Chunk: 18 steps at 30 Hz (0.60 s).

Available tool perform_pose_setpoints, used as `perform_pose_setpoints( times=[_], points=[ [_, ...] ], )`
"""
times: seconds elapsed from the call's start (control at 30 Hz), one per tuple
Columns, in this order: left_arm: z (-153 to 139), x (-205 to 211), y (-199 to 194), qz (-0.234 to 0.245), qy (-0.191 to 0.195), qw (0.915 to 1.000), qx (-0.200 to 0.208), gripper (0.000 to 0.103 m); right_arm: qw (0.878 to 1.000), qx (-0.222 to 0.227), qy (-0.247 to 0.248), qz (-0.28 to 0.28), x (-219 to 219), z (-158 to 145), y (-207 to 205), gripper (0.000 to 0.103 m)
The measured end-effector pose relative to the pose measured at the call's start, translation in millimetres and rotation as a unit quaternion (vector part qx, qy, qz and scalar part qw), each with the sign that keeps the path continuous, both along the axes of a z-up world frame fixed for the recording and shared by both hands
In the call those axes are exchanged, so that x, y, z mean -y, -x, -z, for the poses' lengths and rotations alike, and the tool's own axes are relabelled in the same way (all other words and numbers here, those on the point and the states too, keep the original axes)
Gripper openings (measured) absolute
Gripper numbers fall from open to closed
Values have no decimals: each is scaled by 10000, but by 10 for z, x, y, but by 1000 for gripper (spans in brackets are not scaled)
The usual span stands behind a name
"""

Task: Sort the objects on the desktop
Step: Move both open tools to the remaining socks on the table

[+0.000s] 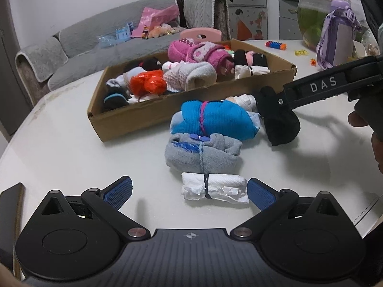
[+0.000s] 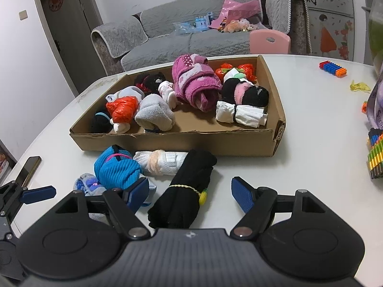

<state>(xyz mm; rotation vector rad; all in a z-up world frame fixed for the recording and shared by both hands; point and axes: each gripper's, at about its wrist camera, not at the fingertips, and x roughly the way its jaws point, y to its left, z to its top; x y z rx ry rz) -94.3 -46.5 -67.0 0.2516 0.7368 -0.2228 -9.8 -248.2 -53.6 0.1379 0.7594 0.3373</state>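
Straddling, left jaws: the left gripper point(image 1: 189, 193) is held wide open around a white bundle point(image 1: 214, 187); the far pad appears to meet the bundle's end, the near pad stands apart.
White bundle axis: laid crosswise between the pads, banded with a dark tie near its middle.
Right jaws: the right gripper point(image 2: 189, 195) is spread wide over a black roll point(image 2: 184, 187); neither pad is seen pressing on it.
Black roll axis: pointed away from the camera, tilted toward the cardboard box point(image 2: 263, 141), with a yellow band around it.
Surroundings: a grey bundle point(image 1: 203, 154) and a blue bundle point(image 1: 215, 119) are lined up beyond the white one, on the white table point(image 1: 71, 148).
Left view only: the white bundle; the right gripper arm is seen from the side.
Right view only: the yellow band, a phone point(image 2: 30, 167) at the table edge.
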Motion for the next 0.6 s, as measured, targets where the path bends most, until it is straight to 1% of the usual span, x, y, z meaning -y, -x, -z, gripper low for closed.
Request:
perform_pose_setpoints(
  times=[0.27,0.47,0.6],
  points=[
    [48,-7,-64,-86,201,9997,-102,103,9998,11,177,54,-46,31,-33,73],
    [66,11,-65,-128,252,9996,-10,103,9994,47,338,13,-117,53,-35,73],
    [83,-22,-60,-271,338,9990,56,103,9990,64,451,-12,-158,70,-34,73]
  ],
)
